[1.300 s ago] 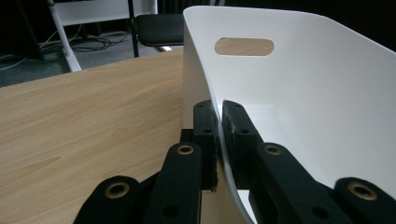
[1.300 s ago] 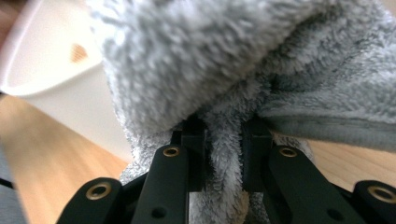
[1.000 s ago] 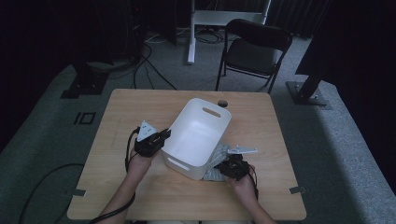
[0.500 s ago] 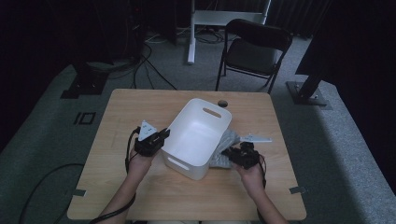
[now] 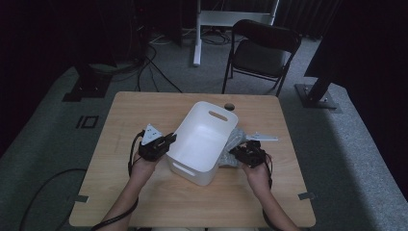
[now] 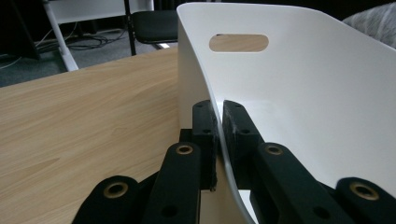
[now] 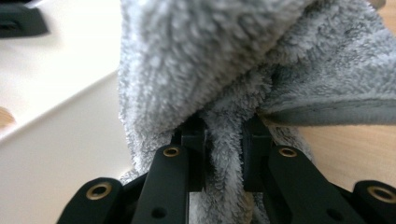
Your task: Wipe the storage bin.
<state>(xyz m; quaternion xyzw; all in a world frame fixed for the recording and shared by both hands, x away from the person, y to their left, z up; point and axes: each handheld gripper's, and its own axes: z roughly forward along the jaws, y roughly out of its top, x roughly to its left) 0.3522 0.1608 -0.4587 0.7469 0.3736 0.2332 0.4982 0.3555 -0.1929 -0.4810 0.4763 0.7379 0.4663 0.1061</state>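
High view: table (image 5: 144, 202) under everything, pale wood, forearms entering from its near edge. White bin (image 5: 202, 144) near centre, set askew, open and empty inside, handle slot at the far end. Left gripper (image 5: 161, 143) clamped on the bin's left wall, likely to pin it in place for loading. Grey towel (image 5: 232, 144) bunched on the table against the bin's right wall, not yet inside. Right gripper (image 5: 243, 153) pinched on a fold of the towel, likely for a lift over the rim. Right wall of the bin between towel and interior: the one obstacle. Small dark hole (image 5: 230, 106) in the tabletop beyond the bin, out of the way. Black chair (image 5: 262, 53) and floor cables (image 5: 144, 67) past the far edge, well apart.
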